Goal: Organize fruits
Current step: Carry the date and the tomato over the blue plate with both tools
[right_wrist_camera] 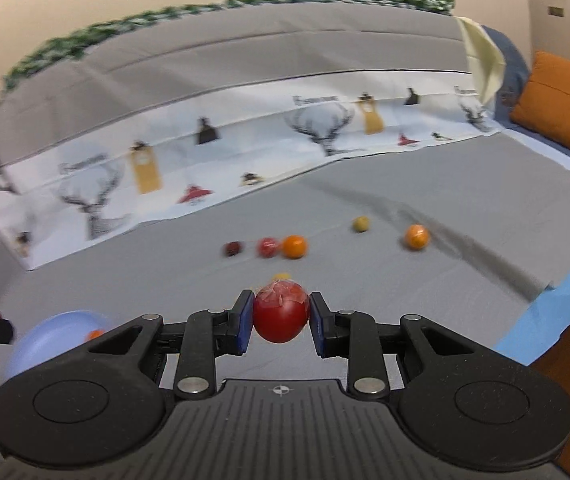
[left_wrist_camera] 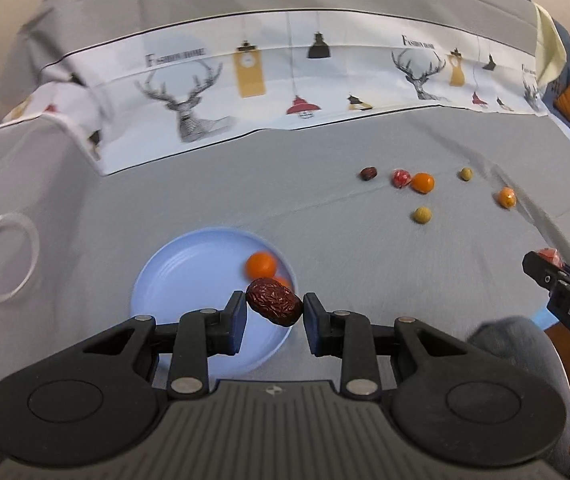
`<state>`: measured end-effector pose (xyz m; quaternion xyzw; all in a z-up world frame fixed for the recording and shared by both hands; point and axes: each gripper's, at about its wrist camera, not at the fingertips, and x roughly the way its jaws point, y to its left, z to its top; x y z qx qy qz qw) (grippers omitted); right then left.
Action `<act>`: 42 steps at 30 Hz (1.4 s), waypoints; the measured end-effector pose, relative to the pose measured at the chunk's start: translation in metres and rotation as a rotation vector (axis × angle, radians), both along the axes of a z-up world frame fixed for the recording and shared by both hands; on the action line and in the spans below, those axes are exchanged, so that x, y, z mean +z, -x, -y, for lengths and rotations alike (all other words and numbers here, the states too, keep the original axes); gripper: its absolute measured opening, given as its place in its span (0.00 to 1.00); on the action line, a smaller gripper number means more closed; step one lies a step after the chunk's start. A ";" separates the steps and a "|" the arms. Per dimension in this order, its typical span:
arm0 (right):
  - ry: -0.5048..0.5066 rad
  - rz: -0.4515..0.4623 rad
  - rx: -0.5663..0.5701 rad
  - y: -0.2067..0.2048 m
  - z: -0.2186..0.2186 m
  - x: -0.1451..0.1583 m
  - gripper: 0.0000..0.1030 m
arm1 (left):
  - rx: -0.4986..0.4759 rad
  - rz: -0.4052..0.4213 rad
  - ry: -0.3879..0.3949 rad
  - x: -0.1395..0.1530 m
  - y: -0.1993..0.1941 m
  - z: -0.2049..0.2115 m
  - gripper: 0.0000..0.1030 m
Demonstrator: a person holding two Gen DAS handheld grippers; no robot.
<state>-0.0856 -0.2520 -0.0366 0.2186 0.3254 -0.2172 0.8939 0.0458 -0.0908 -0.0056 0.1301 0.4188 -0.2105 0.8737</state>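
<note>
My left gripper (left_wrist_camera: 273,306) is shut on a wrinkled dark red date (left_wrist_camera: 273,306), held above the right rim of a light blue plate (left_wrist_camera: 181,280). An orange fruit (left_wrist_camera: 261,265) lies in the plate, and a second one (left_wrist_camera: 283,282) shows partly behind the date. My right gripper (right_wrist_camera: 281,318) is shut on a red wrapped fruit (right_wrist_camera: 281,318) above the grey cloth; it also shows at the right edge of the left wrist view (left_wrist_camera: 545,268). The plate (right_wrist_camera: 45,336) is at the lower left in the right wrist view.
Loose on the grey cloth lie a dark date (left_wrist_camera: 368,173), a red wrapped fruit (left_wrist_camera: 401,178), two orange fruits (left_wrist_camera: 422,183) (left_wrist_camera: 507,198) and two green fruits (left_wrist_camera: 465,174) (left_wrist_camera: 422,215). A clear ring (left_wrist_camera: 9,258) lies left. A printed deer cloth (left_wrist_camera: 189,100) runs behind.
</note>
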 end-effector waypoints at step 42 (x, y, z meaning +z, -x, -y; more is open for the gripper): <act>0.104 0.179 0.310 0.041 -0.113 0.090 0.30 | 0.141 0.091 0.151 0.039 0.078 -0.126 0.33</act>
